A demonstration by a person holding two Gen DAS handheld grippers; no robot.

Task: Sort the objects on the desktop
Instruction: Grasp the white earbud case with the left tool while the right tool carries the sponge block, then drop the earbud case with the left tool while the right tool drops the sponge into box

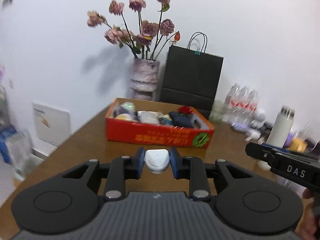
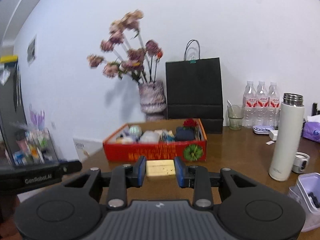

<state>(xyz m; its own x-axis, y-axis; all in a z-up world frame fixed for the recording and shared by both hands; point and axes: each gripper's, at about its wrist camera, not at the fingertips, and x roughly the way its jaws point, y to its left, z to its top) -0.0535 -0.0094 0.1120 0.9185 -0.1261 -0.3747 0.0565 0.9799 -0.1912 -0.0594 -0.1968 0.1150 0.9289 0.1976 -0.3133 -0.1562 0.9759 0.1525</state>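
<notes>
My left gripper [image 1: 157, 161] is shut on a small white rounded case [image 1: 157, 160] and holds it above the brown table [image 1: 84, 140], in front of the red cardboard box [image 1: 160, 137]. My right gripper [image 2: 160, 169] is shut on a pale yellow block [image 2: 160, 170], also held in front of the red box [image 2: 156, 152]. The box holds several small items, among them a dark blue bundle [image 2: 185, 134] and a red flower [image 2: 189, 123]. The right gripper's body shows at the right edge of the left wrist view [image 1: 284, 164]. The left gripper's body shows at the left of the right wrist view [image 2: 38, 174].
A vase of dried roses [image 1: 145, 76] and a black paper bag [image 1: 192, 80] stand behind the box. A white thermos [image 2: 286, 140], three water bottles [image 2: 262, 106], a glass [image 2: 235, 117] and a lilac-lidded container [image 2: 309, 198] are at the right. The table's left edge drops off.
</notes>
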